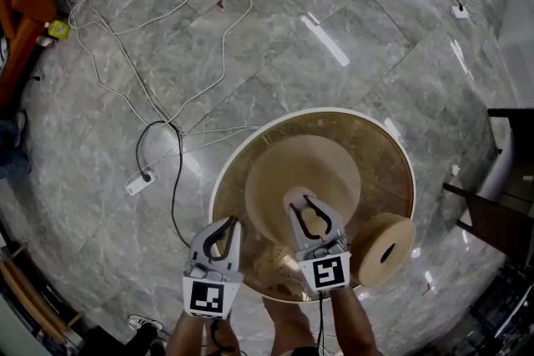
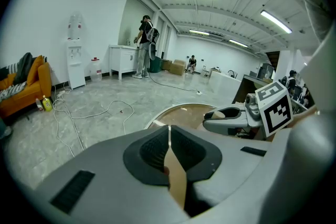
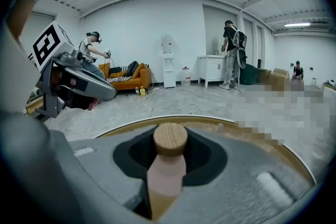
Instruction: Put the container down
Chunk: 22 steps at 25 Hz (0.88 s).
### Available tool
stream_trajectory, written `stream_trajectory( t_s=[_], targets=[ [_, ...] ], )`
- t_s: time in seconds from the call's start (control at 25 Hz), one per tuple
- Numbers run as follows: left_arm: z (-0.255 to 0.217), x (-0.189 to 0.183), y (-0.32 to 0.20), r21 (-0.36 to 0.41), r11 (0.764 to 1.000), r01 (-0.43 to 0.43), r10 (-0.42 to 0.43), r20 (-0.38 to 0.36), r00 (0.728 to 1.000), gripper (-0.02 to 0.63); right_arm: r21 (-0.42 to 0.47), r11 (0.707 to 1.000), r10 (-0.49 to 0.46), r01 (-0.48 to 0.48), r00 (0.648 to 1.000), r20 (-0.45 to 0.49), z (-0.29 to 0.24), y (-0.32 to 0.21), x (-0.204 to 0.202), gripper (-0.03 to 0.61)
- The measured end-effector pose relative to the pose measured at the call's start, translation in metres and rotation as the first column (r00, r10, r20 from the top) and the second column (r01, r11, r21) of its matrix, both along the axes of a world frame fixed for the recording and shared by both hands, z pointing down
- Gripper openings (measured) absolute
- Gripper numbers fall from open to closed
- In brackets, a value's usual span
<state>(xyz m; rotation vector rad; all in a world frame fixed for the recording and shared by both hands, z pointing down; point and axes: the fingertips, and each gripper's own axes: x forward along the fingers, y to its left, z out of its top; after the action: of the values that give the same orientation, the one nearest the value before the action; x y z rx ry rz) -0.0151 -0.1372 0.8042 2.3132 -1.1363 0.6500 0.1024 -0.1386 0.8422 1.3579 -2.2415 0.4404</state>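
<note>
The container [image 1: 392,146] is a wide round amber bowl with a pale rim, seen over the grey marble floor. A domed wooden lid [image 1: 275,171] lies on it. My left gripper [image 1: 224,231] is at the bowl's near left edge, shut on the thin rim [image 2: 177,181]. My right gripper [image 1: 310,211] is over the lid's middle, shut on its round wooden knob [image 3: 170,140]. The left gripper view shows the right gripper [image 2: 231,113] over the bowl. The right gripper view shows the left gripper [image 3: 100,93] and the far rim [image 3: 226,124].
A short wooden cylinder with a slot [image 1: 385,250] lies by the bowl's right side. White and black cables [image 1: 167,121] and a power strip [image 1: 139,179] lie on the floor to the left. Dark furniture [image 1: 501,204] stands at the right. An orange sofa [image 2: 26,86] and people are far off.
</note>
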Motion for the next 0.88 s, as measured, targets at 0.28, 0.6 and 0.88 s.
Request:
stream_trajectory(
  t_s=[0.28,0.6,0.88],
  targets=[
    [0.005,-0.009,0.005,-0.009,1.0,0.017,-0.017,-0.002,1.0,0.029,0.008,1.0,-0.007,0.007,1.0,-0.016,0.01,0.0,-0.005,0.119],
    [0.006,-0.014,0.007,-0.004,1.0,0.024,-0.024,0.005,1.0,0.029,0.001,1.0,-0.008,0.008,0.999,-0.032,0.019,0.004,-0.004,0.119],
    [0.01,-0.015,0.012,-0.016,0.999,0.037,-0.037,-0.003,0.999,0.029,0.001,1.0,-0.007,0.008,0.999,-0.04,0.022,0.005,-0.007,0.12]
  ],
)
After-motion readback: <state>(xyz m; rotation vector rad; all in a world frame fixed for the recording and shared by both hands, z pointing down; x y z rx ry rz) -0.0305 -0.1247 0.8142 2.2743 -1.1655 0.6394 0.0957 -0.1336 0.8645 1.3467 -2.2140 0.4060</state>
